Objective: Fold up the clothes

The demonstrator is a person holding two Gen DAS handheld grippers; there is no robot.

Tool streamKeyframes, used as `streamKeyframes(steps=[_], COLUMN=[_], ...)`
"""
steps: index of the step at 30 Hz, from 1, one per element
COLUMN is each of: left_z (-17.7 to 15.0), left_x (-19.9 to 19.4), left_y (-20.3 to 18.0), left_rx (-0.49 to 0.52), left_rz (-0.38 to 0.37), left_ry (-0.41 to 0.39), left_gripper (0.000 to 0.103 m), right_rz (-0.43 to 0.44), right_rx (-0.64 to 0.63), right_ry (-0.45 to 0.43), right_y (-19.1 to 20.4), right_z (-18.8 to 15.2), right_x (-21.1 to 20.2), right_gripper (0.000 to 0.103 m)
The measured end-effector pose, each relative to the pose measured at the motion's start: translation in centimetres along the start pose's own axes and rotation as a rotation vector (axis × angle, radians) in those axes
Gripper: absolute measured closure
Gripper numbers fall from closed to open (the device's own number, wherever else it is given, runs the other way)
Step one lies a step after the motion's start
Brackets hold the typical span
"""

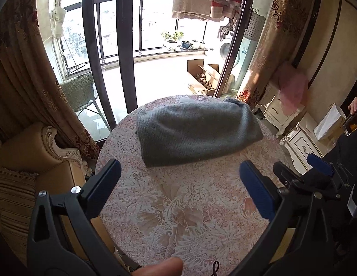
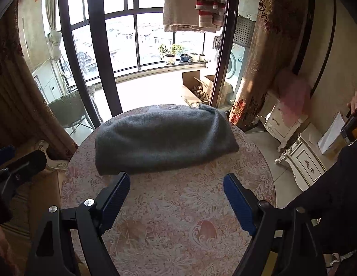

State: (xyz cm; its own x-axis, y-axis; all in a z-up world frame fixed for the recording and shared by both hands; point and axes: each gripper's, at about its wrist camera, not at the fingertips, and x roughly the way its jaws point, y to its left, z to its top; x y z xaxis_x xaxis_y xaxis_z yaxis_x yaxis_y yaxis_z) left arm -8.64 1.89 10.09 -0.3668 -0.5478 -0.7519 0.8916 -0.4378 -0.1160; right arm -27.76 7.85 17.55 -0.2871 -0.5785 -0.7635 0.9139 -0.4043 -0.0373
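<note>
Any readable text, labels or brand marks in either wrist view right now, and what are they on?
No readable text in either view.
Sticker on the washing machine: too small and blurred to read.
White paper bag: no legible print.
Grey folded garment: no visible label or tag.

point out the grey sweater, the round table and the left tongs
sweater [image 1: 196,133], left wrist view, middle of the folded grey knit
table [image 1: 183,207], left wrist view, bare patterned top in front of the sweater
left tongs [image 1: 180,172], left wrist view, midway between the two open fingertips
</note>
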Motion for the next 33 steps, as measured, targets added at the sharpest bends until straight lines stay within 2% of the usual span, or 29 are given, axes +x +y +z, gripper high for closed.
streamKeyframes(steps=[13, 22, 26, 33], left_z=[0.0, -0.4, -0.3, -0.1], left_x=[-0.6, -0.3, -0.3, 0.0], left_y=[-0.9, -1.5, -1.4, -1.5], left_rx=[0.033, 0.075, 0.08, 0.116], left_rz=[-0.037, -0.041, -0.033, 0.032], left_ry=[-0.013, 0.008, -0.001, 0.0], left_gripper=[0.0, 0.0, 0.0, 0.0], right_rz=[0.005, 0.008, 0.008, 0.006], right_rx=[-0.004, -0.005, -0.005, 0.001], right_ry=[0.004, 0.011, 0.017, 0.021], right_y=[-0.2, -0.1, 0.1, 0.1], right_z=[0.0, -0.3, -0.5, -0.6], right_x=[-0.2, -0.2, -0.1, -0.2], right_gripper=[0.019, 0.019, 0.019, 0.019])
